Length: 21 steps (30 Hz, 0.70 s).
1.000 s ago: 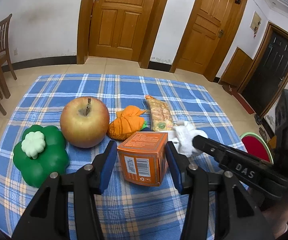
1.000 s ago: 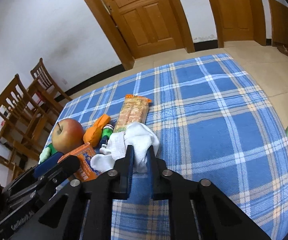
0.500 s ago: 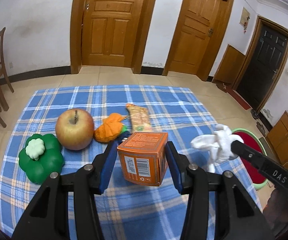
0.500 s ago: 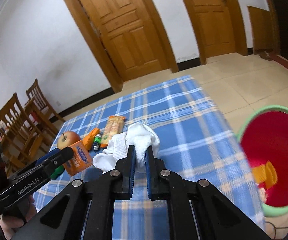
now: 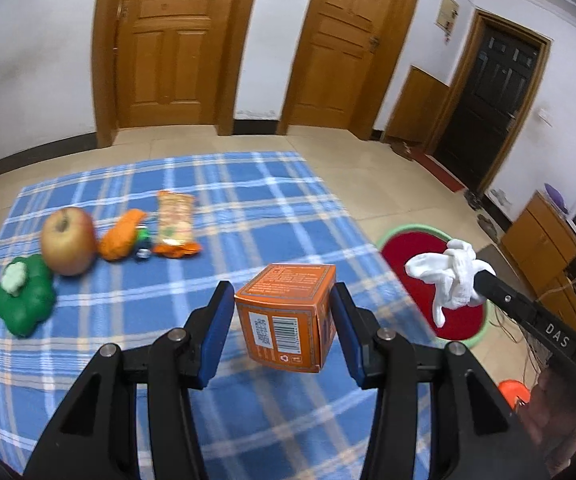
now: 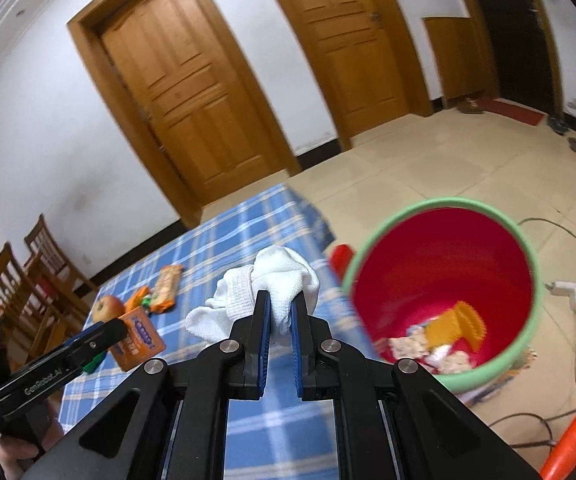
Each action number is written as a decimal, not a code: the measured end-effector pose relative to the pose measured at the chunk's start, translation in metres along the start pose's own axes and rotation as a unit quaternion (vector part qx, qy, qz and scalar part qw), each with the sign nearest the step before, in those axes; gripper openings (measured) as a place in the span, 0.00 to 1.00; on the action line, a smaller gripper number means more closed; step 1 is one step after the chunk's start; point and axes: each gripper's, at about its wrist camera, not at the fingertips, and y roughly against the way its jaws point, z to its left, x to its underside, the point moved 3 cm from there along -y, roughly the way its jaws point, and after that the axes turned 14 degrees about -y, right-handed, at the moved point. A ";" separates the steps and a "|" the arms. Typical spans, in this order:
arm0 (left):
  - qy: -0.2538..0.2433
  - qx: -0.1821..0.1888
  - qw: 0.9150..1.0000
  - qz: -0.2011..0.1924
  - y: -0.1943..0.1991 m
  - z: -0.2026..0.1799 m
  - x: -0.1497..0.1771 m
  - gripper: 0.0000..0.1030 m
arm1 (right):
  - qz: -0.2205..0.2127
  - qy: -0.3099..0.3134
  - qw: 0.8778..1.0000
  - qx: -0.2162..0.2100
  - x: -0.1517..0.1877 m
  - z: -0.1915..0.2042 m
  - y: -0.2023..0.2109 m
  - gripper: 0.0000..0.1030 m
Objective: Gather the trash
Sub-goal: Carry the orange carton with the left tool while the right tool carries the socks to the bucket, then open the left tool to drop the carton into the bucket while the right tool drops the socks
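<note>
Left wrist view shows the orange cardboard box with a barcode (image 5: 285, 316) between the two blue pads of the left tongs (image 5: 283, 334). These tongs stand about half open and both pads press on the side faces of the box, so they are grasping it. The box hangs above the blue checked tablecloth on the table (image 5: 247, 200), not touching it. It is almost a cube, so I cannot tell a long axis; one vertical edge points toward the camera, the barcode face looks back at the camera and the top face tilts up and away.

To the right in this view, the right tongs (image 5: 476, 276) hold the crumpled white cloth (image 5: 448, 276). In the right wrist view the right tongs (image 6: 279, 312) are clenched almost fully, with only a fold of the white cloth (image 6: 271, 280) squeezed between the pads. The cloth bulges up above the tips and one loose end hangs down to the left; as a bundle it has no clear direction. It is in the air, above the table edge and just beside the red bucket with a green rim (image 6: 528, 320) on the floor. Some wrappers (image 6: 444, 340) lie at the bottom of the bucket.

Farther on the table lie a red-yellow apple (image 5: 67, 240), a green toy vegetable (image 5: 23, 300), an orange toy carrot (image 5: 121, 234) and a long snack packet (image 5: 173, 220), well apart from the box.
</note>
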 end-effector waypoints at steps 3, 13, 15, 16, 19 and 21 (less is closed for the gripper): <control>-0.012 0.011 1.000 0.004 -0.005 -0.020 -0.005 0.48 | -0.013 -0.018 1.000 0.017 -0.007 -0.022 0.010 0.09; -0.047 0.059 0.997 0.028 -0.033 -0.082 -0.021 0.48 | -0.035 -0.074 0.994 0.071 -0.023 -0.093 0.024 0.09; -0.061 0.066 0.996 0.031 -0.040 -0.096 -0.024 0.48 | -0.039 -0.081 0.993 0.081 -0.028 -0.104 0.024 0.10; -0.069 0.066 0.995 0.033 -0.044 -0.103 -0.026 0.48 | -0.043 -0.083 0.992 0.085 -0.032 -0.110 0.024 0.10; -0.083 0.076 0.993 0.037 -0.053 -0.120 -0.030 0.48 | -0.051 -0.086 0.990 0.096 -0.040 -0.123 0.025 0.10; -0.091 0.080 0.992 0.036 -0.058 -0.130 -0.032 0.48 | -0.053 -0.089 0.990 0.099 -0.043 -0.131 0.025 0.11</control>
